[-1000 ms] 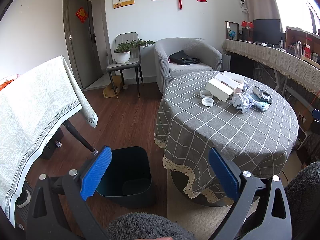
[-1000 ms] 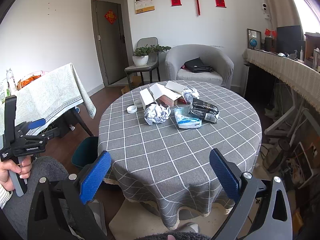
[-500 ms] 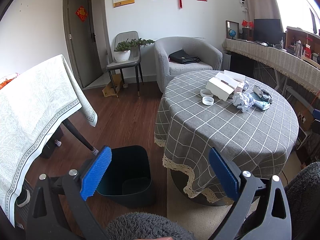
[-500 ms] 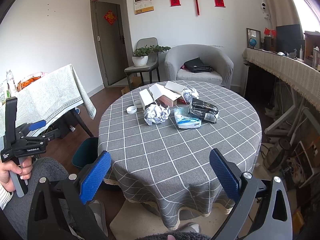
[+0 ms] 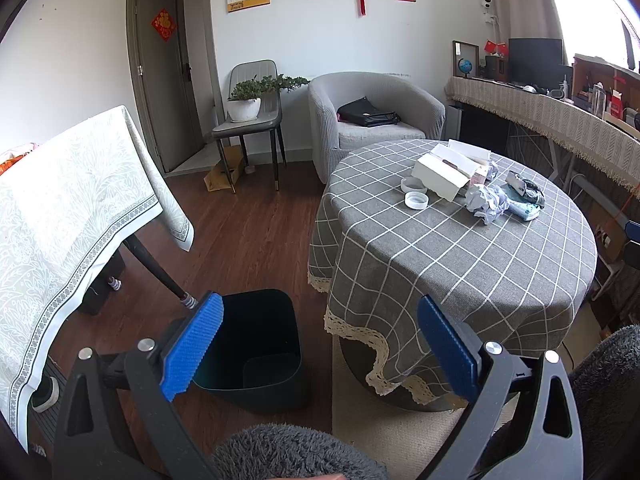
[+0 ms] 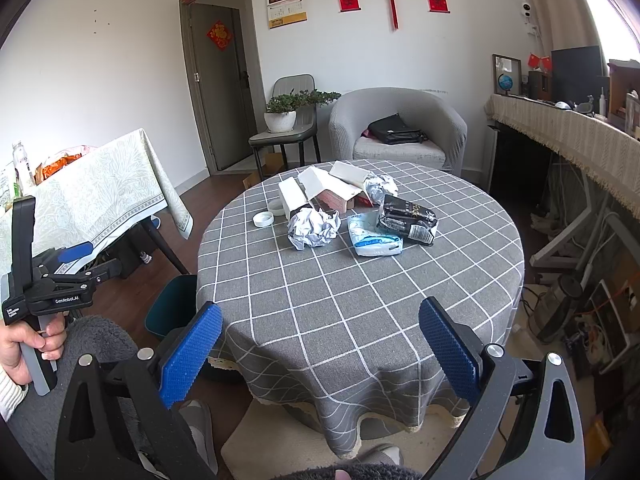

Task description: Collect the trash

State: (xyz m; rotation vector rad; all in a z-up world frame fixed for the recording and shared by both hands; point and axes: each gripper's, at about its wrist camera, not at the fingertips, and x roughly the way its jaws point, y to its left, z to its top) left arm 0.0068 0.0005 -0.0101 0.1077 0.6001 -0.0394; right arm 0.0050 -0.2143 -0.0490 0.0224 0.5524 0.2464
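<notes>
Both your grippers are spread wide and empty — the left gripper [image 5: 318, 344] hangs over the dark bin [image 5: 256, 344] on the floor, the right gripper [image 6: 320, 354] faces the round table [image 6: 360, 300]. The trash sits on its far half: crumpled paper [image 6: 314, 227], white carton [image 6: 320, 192], black wrapper [image 6: 406, 220], two lids [image 6: 263, 219].

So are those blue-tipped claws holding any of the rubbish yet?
No. The left gripper and right gripper are both open and empty; the crumpled paper lies untouched on the table.
</notes>
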